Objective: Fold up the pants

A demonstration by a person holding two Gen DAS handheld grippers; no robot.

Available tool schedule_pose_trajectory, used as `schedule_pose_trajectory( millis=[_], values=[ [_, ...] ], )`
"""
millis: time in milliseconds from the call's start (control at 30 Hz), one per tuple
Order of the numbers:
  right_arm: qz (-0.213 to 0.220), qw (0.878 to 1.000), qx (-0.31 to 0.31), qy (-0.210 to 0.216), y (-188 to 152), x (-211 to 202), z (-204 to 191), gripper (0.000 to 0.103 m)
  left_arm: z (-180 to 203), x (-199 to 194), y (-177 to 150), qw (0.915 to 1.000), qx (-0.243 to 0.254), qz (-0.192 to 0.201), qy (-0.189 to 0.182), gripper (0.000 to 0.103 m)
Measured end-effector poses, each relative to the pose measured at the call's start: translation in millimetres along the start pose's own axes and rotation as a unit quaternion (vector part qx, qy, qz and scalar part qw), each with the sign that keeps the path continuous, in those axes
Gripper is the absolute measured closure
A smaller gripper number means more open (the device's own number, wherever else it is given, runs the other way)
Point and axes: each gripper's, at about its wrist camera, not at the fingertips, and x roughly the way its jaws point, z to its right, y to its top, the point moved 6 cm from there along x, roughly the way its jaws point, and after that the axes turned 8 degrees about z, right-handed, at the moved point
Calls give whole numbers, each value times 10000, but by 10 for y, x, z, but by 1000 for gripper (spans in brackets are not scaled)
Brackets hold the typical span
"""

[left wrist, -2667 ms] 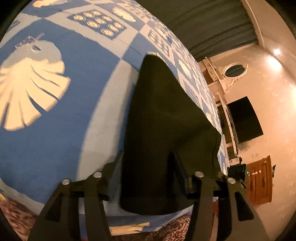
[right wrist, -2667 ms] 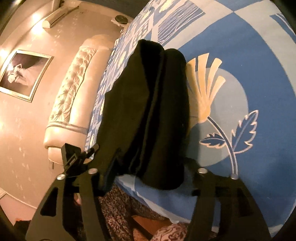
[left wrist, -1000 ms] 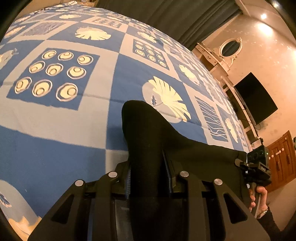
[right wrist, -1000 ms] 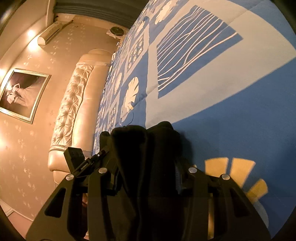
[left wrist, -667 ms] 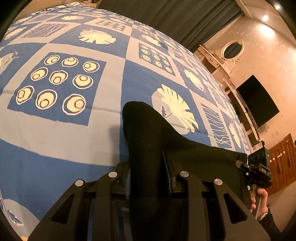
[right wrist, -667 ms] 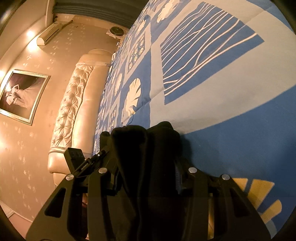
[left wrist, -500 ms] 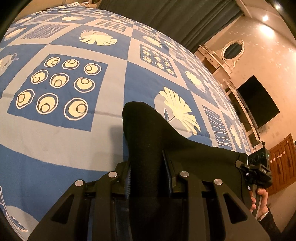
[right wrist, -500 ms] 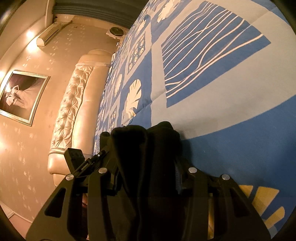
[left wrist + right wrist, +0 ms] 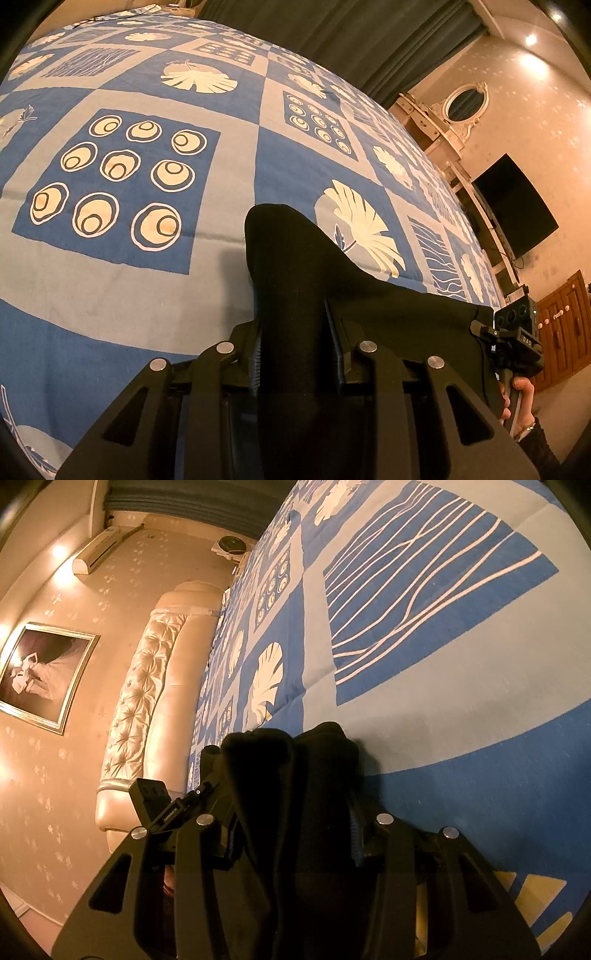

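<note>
Blue-and-grey patchwork bedding (image 9: 110,288) printed with cream leaves, ringed circles and wavy lines fills both views, lit by warm lamplight. Nearest the left wrist camera, at 6 o'clock, the left gripper (image 9: 295,332) is clamped narrowly on a bunched fold of the black pants (image 9: 288,280); the cloth rises between its fingers (image 9: 255,350) in a rounded hump and stretches away toward 4 o'clock in a taut sheet over the bed. At the end of that sheet, near 4 o'clock by the picture's edge, the right gripper (image 9: 491,328) shows as a dark block with a person's hand (image 9: 517,398) on its handle below. In the right wrist view, at 6 o'clock, that gripper (image 9: 295,834) closes on a thicker, double-lobed wad of the same pants (image 9: 291,775), its jaws set somewhat wider than the left's and the fabric pressed between them. Just beside it at 8 o'clock the left gripper (image 9: 207,786) appears edge-on, also against the black cloth. Beyond the pants, a wavy-line patch (image 9: 424,590) lies at 1 o'clock. Farther off in the left view, dark curtains (image 9: 332,37) hang at 12 o'clock and a wall television (image 9: 517,206) sits at 3 o'clock. Farther off in the right view, a tufted cream headboard (image 9: 147,701) runs at 9 o'clock, with a framed picture (image 9: 40,675) on the wall behind it.
</note>
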Motion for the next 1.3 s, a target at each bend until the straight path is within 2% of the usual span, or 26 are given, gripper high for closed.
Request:
schedule_pose_trajectory(
  millis=[267, 1133, 1300],
  values=[
    [13, 10000, 14, 22, -2, 33, 10, 60, -29, 16, 38, 10000, 21, 24, 14, 74],
    [135, 9998, 97, 108, 307, 294, 9, 61, -124, 300, 328, 10000, -76, 20, 9, 74],
    [113, 9998, 127, 141, 374, 369, 20, 61, -167, 339, 337, 9998, -187, 6, -83, 69]
  ],
)
